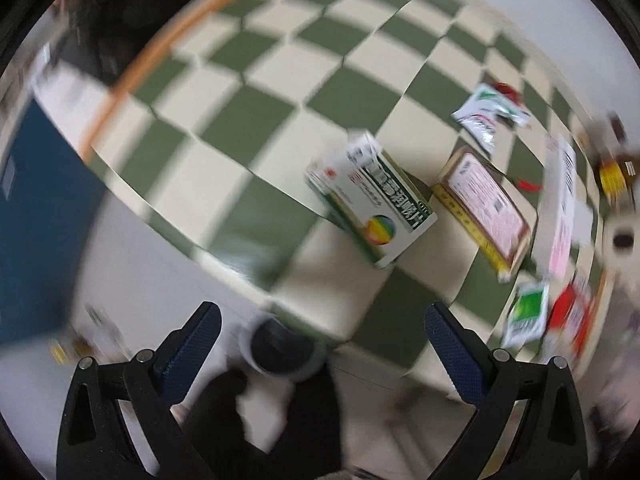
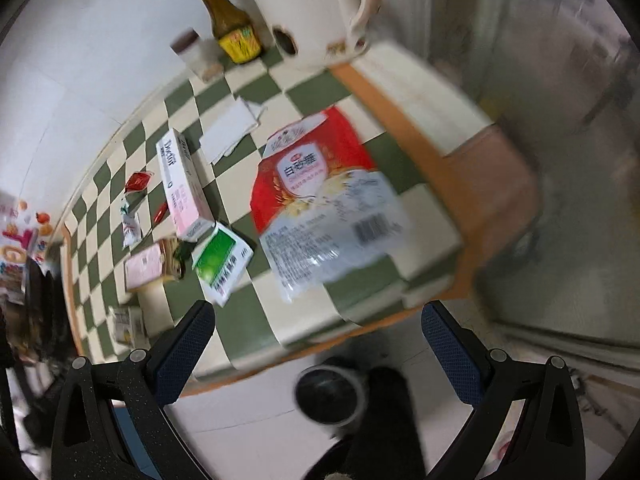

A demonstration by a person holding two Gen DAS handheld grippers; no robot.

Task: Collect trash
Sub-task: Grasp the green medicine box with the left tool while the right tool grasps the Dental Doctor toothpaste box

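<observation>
On the near edge of the checkered tablecloth [image 2: 304, 332], just ahead of the wide-open, empty right gripper [image 2: 318, 344], lies a red-and-clear plastic bag [image 2: 324, 204], likely light, limp and slippery, best pinched at its near edge, while the left gripper [image 1: 322, 344] hangs equally wide and empty.

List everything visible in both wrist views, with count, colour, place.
checked tablecloth: 1, green-cream, covers table
bin: 1, dark, floor below table edge
red-white bag: 1, table near edge
green-white sachet: 1, left of bag
pink-white long box: 1, mid table
green-white medicine box: 1, mid table
kettle: 1, cream, far end
sauce bottle: 1, brown, beside kettle
left gripper: open, empty
right gripper: open, empty
</observation>
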